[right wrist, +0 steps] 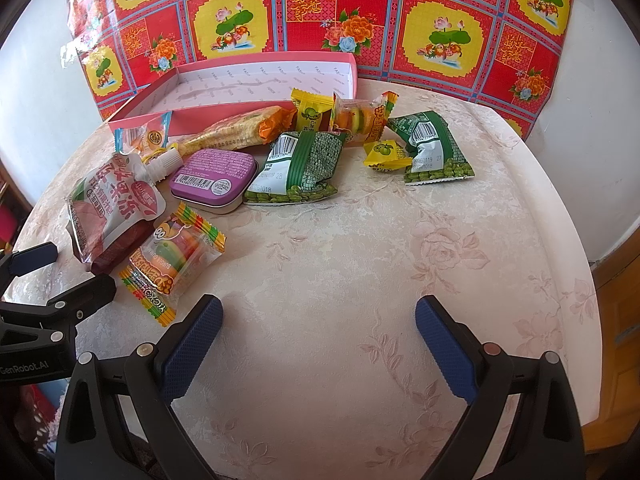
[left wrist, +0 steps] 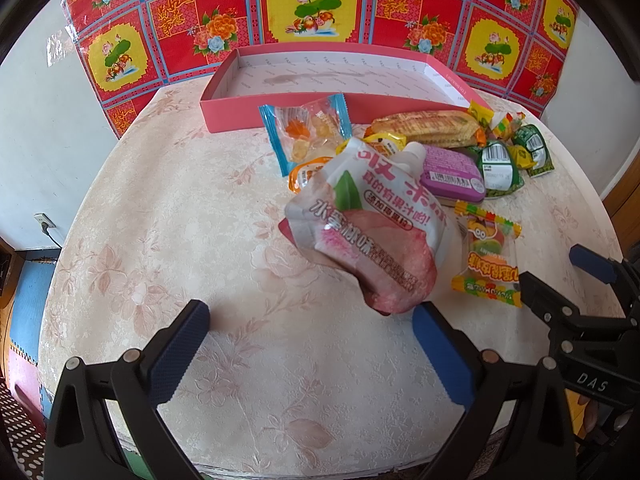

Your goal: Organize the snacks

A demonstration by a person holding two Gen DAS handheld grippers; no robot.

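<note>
A pile of snacks lies on the round table before an empty pink box [left wrist: 224,114] [right wrist: 224,110]. A white-and-pink peach jelly pouch [left wrist: 368,232] [right wrist: 112,208] lies nearest my left gripper [left wrist: 312,320], which is open and just short of it, its right finger beside the pouch's bottom. A purple tin [left wrist: 452,174] [right wrist: 216,178], two green pea packets [right wrist: 304,164] [right wrist: 436,148], a burger-gummy packet [left wrist: 486,258] [right wrist: 172,264] and a long orange wafer pack [left wrist: 428,128] [right wrist: 240,130] lie around. My right gripper [right wrist: 318,320] is open over bare tablecloth.
The floral tablecloth [right wrist: 360,248] has free room at front and right. A red patterned sheet [left wrist: 320,4] hangs on the wall behind the box. The table edge curves close on the right [right wrist: 576,248]. A blue-edged candy bag [left wrist: 308,130] leans by the box.
</note>
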